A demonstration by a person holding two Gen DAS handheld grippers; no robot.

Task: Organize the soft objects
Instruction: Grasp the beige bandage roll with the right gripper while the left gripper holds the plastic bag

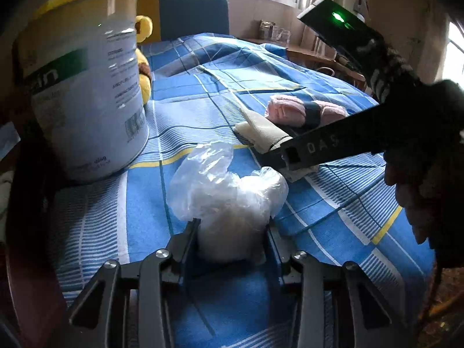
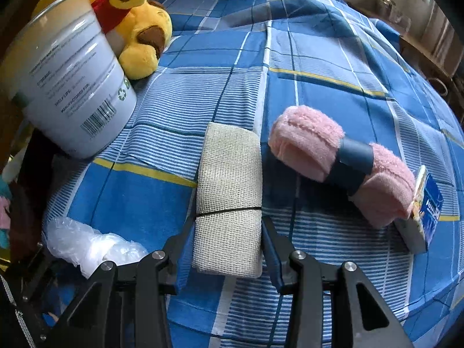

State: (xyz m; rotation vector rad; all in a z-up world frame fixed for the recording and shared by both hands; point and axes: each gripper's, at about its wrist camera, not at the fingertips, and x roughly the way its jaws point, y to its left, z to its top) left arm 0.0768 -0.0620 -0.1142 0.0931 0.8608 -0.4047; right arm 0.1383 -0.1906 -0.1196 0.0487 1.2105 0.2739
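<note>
A clear plastic bag of white cotton [image 1: 232,200] sits on the blue checked cloth [image 1: 333,203]. My left gripper [image 1: 233,223] is shut on its near end, and the white mass fills the gap between the fingers. A cream gauze roll [image 2: 229,174] with a thin black band lies lengthwise between the fingers of my right gripper [image 2: 227,226], whose pads touch both of its sides. In the left wrist view the right gripper [image 1: 290,156] comes in from the right over the gauze roll [image 1: 261,130]. A pink rolled towel [image 2: 313,142] with a dark band lies just right of the roll.
A tall white tin [image 1: 84,87] stands open-topped at the left, with a yellow plush toy [image 2: 139,29] leaning behind it. A small blue packet [image 2: 429,208] lies past the pink towel. A blue chair [image 1: 194,14] stands at the far side, and the cloth's edge falls away on the right.
</note>
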